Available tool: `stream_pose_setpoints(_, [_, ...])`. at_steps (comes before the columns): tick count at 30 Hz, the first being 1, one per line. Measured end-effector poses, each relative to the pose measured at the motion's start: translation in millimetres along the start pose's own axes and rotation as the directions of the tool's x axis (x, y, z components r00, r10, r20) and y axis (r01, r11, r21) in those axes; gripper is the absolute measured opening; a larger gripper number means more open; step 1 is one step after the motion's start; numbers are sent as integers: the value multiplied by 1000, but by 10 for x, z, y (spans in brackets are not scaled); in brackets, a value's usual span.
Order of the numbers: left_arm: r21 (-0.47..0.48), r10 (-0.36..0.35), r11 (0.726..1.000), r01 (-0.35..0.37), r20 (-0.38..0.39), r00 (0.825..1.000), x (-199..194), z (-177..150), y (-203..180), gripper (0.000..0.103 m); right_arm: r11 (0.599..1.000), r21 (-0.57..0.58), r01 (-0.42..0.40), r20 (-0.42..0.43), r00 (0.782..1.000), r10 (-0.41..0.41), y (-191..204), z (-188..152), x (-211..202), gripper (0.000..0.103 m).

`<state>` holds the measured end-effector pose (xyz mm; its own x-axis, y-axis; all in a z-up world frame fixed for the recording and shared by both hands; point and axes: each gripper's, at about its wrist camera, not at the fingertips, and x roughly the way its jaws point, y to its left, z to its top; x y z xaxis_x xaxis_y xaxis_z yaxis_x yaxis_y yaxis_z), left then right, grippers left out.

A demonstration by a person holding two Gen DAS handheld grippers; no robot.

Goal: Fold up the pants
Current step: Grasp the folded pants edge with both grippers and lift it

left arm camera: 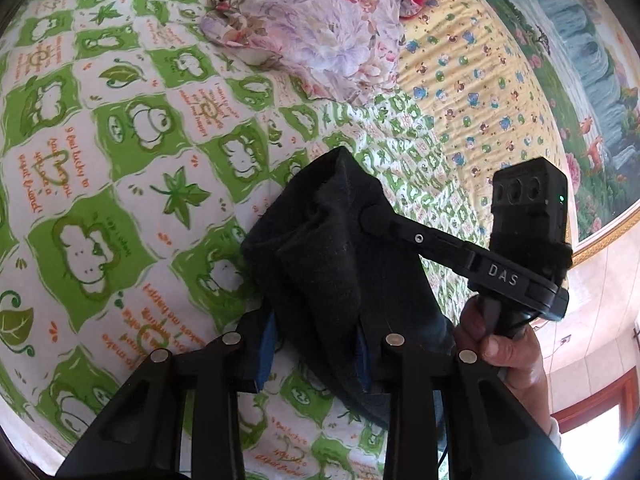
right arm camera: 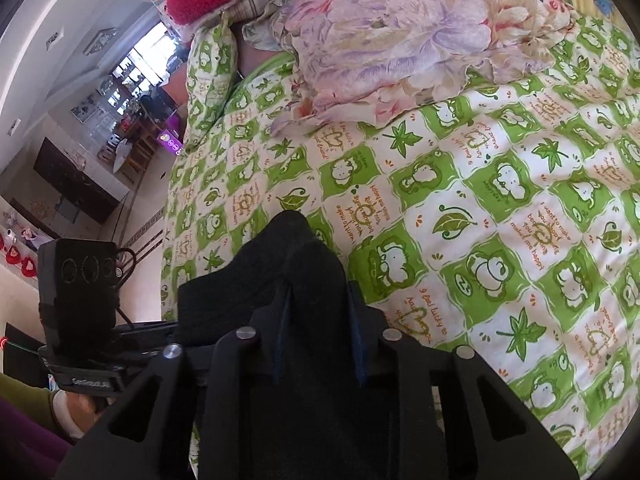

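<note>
Both jaws clamped on dark pants, left gripper, right gripper, above frog-print bedspread

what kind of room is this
Most likely a bedroom in a home: the black pants are held over a bed spread with a green frog-print quilt, a floral blanket is bunched at the far end, and a landscape mural is beside it.

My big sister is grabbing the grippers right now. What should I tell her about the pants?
Left gripper: shut on the black pants.
Right gripper: shut on the pants too, its jaws pinching a bunch of cloth.
The pants hang bunched between both grippers, lifted above the green frog bedsheet.
Done: pants picked up.
Left: probably lay them flat on the sheet, then fold.
</note>
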<state>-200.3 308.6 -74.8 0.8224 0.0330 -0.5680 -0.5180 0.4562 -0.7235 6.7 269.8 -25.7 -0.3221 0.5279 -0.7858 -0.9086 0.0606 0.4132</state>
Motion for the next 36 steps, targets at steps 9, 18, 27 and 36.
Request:
stream_pose_setpoints(9, [153, -73, 986, 65, 43, 996, -273, -34, -647, 26, 999, 18, -44, 187, 982, 40, 141, -182, -686, 20])
stream_pose_setpoints(18, [322, -191, 929, 184, -8, 982, -303, -176, -1491, 26, 992, 65, -110, 386, 919, 77, 54, -641, -1641, 20])
stream_pose_setpoints(27, [437, -261, 854, 283, -111, 959, -140, -528, -2238, 26, 977, 169, -130, 537, 843, 19, -158, -1314, -2303, 19])
stream_pose_setpoints(36, [508, -259, 785, 354, -251, 933, 183, -1114, -2766, 26, 941, 283, -186, 627, 779, -35, -454, -2102, -2704, 19])
